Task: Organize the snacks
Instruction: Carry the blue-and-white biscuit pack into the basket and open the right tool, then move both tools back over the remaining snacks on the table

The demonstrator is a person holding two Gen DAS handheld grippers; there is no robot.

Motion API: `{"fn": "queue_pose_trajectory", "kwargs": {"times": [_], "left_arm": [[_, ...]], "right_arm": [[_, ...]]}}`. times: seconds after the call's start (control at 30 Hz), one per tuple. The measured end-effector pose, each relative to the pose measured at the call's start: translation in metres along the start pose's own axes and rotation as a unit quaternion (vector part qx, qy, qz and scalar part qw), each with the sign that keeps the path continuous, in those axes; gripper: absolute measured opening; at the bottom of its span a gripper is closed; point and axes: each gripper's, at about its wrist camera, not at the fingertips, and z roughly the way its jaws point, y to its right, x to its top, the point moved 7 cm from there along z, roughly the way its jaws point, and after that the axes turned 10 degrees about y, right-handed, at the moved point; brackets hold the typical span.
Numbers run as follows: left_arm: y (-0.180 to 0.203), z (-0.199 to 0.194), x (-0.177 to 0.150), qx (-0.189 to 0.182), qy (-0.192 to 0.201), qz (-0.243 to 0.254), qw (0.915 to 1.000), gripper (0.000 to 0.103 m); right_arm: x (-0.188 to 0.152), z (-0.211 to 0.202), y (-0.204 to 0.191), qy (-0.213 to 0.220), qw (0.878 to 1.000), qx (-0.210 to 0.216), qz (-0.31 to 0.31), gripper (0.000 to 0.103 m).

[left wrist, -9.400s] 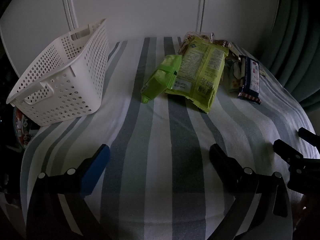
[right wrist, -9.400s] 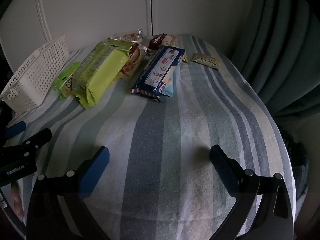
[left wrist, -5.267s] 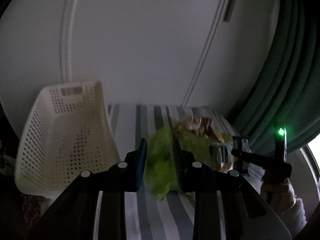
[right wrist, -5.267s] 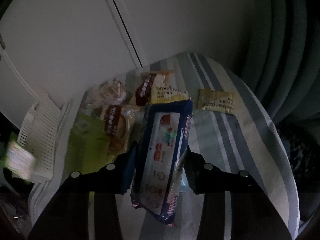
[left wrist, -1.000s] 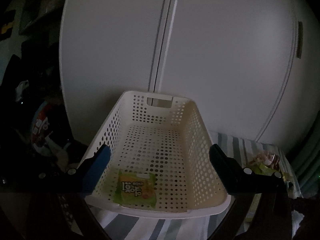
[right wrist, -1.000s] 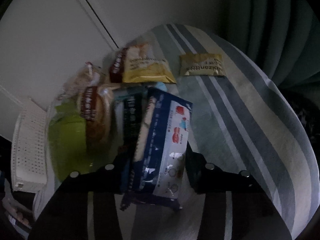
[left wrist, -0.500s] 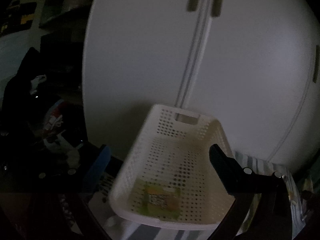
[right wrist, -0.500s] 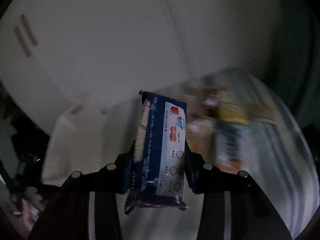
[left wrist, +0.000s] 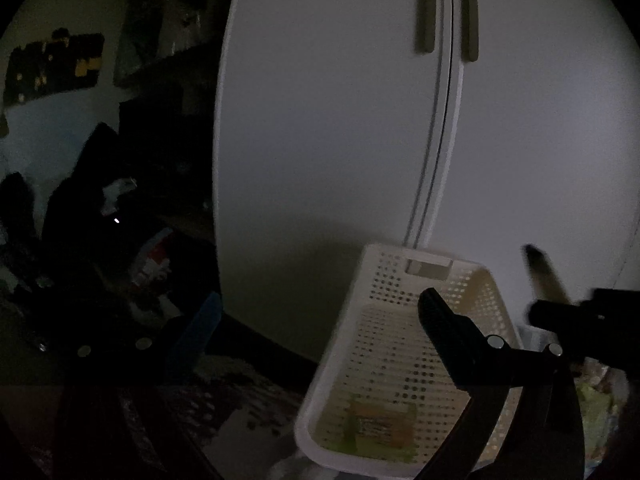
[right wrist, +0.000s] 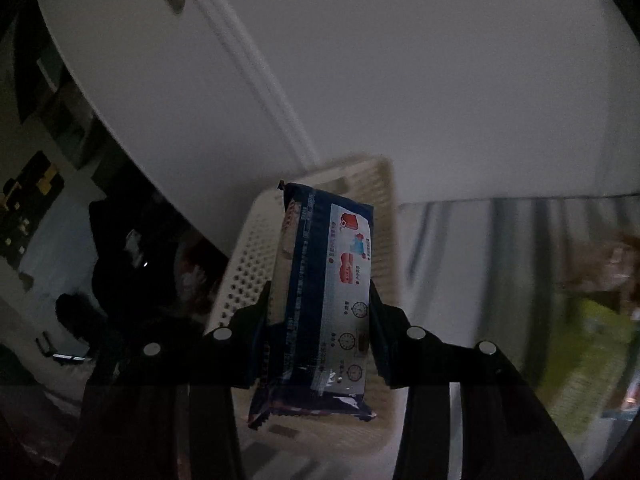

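Note:
A white perforated basket (left wrist: 404, 344) stands at the table's left end with a small green snack pack (left wrist: 380, 426) lying flat on its floor. My left gripper (left wrist: 320, 316) is open and empty, held to the left of the basket over dark floor. My right gripper (right wrist: 320, 300) is shut on a blue and white biscuit pack (right wrist: 328, 280), held upright in the air in front of the basket (right wrist: 244, 272). The right gripper's dark tip shows blurred at the right edge of the left wrist view. A large green snack bag (right wrist: 592, 344) lies blurred on the striped cloth.
White cupboard doors (left wrist: 360, 120) rise directly behind the basket. Dark clutter (left wrist: 100, 240) fills the floor to the left of the table. The striped tablecloth (right wrist: 480, 248) stretches right of the basket, with more snack packs (right wrist: 624, 264) at its far right.
My left gripper has swung left, away from the basket, still open. My right gripper has carried the blue biscuit pack from the snack pile leftward, up to the basket.

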Motion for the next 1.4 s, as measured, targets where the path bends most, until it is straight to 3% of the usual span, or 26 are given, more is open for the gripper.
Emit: {"fn": "queue_pose_trajectory", "kwargs": {"times": [0.17,0.37,0.53,0.57,0.9,1.3,1.4], "left_arm": [[0.002,0.002,0.0,-0.002,0.001,0.003,1.0,0.1],[0.0,0.004,-0.003,-0.011,-0.004,-0.014,0.9998,0.1],[0.011,-0.001,-0.005,-0.023,0.006,0.0,0.9997,0.1],[0.014,-0.002,-0.005,-0.028,0.007,0.003,0.9996,0.1],[0.046,-0.015,-0.007,-0.106,0.017,0.016,0.9941,0.1],[0.076,-0.028,-0.013,-0.141,0.021,0.05,0.9885,0.1],[0.083,-0.033,-0.015,-0.15,0.025,0.059,0.9866,0.1]], "right_arm": [[-0.007,0.021,-0.003,-0.014,1.0,-0.006,0.005,0.05],[-0.024,0.012,0.018,-0.017,0.999,-0.024,0.012,0.05],[-0.029,-0.002,0.036,-0.007,0.999,-0.034,0.019,0.053],[-0.03,-0.006,0.038,-0.001,0.999,-0.036,0.016,0.058],[-0.029,-0.045,0.075,0.034,0.996,-0.078,0.021,0.067],[-0.029,-0.084,0.112,0.067,0.988,-0.138,0.015,0.072],[-0.03,-0.098,0.124,0.08,0.984,-0.161,0.009,0.082]]}}
